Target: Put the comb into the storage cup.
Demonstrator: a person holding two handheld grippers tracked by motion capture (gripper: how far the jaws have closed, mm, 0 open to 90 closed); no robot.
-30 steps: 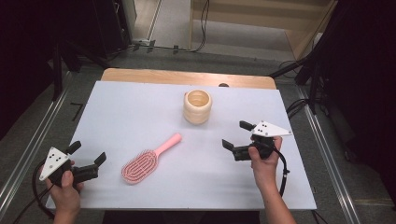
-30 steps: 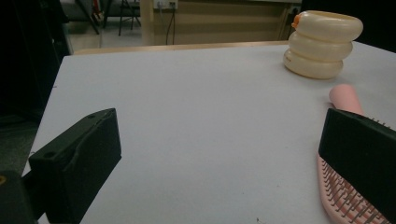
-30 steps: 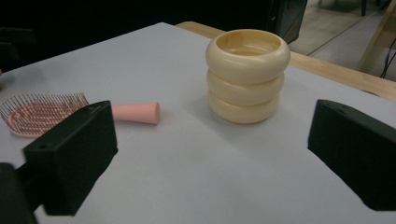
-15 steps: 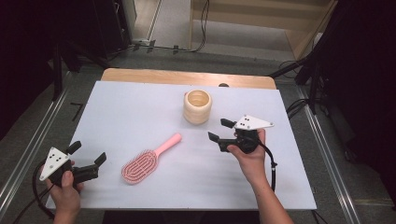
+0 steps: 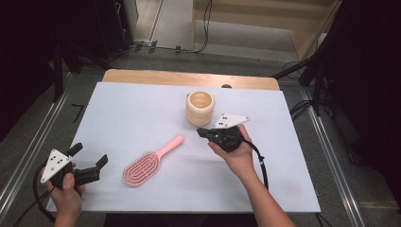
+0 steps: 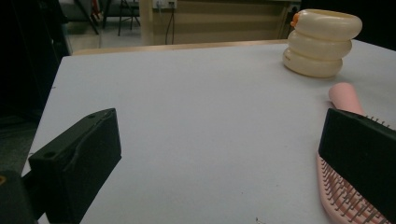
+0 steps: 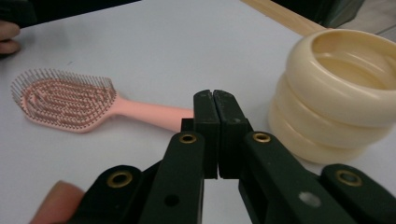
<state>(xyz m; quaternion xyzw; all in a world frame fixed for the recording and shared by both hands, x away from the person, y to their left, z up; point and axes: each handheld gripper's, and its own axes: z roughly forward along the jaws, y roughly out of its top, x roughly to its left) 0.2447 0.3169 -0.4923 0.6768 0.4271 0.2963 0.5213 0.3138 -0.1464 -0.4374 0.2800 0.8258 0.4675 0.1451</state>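
A pink hairbrush (image 5: 146,163) lies bristles up in the middle of the white table (image 5: 127,109), its handle pointing up-right. A cream ribbed cup (image 5: 200,108) stands upright behind it. My right gripper (image 5: 202,133) hovers just in front of the cup, pointing left at the handle's end. Its jaws have just closed and stand shut with nothing between them. In the right gripper view the shut tips (image 7: 213,95) sit just short of the brush (image 7: 70,100) handle, beside the cup (image 7: 336,93). My left gripper (image 5: 90,154) rests open at the front left, with the brush (image 6: 345,100) by its right jaw.
A wooden strip (image 5: 189,78) runs along the table's far edge. Metal rails (image 5: 33,146) flank the table on the grey floor. Cables trail from both grippers. In the left gripper view the cup (image 6: 322,44) stands far right, with open table (image 6: 187,102) ahead.
My right gripper has travelled left from the table's right side to just in front of the cup, and its jaws have gone from wide apart to shut. The left gripper has stayed put.
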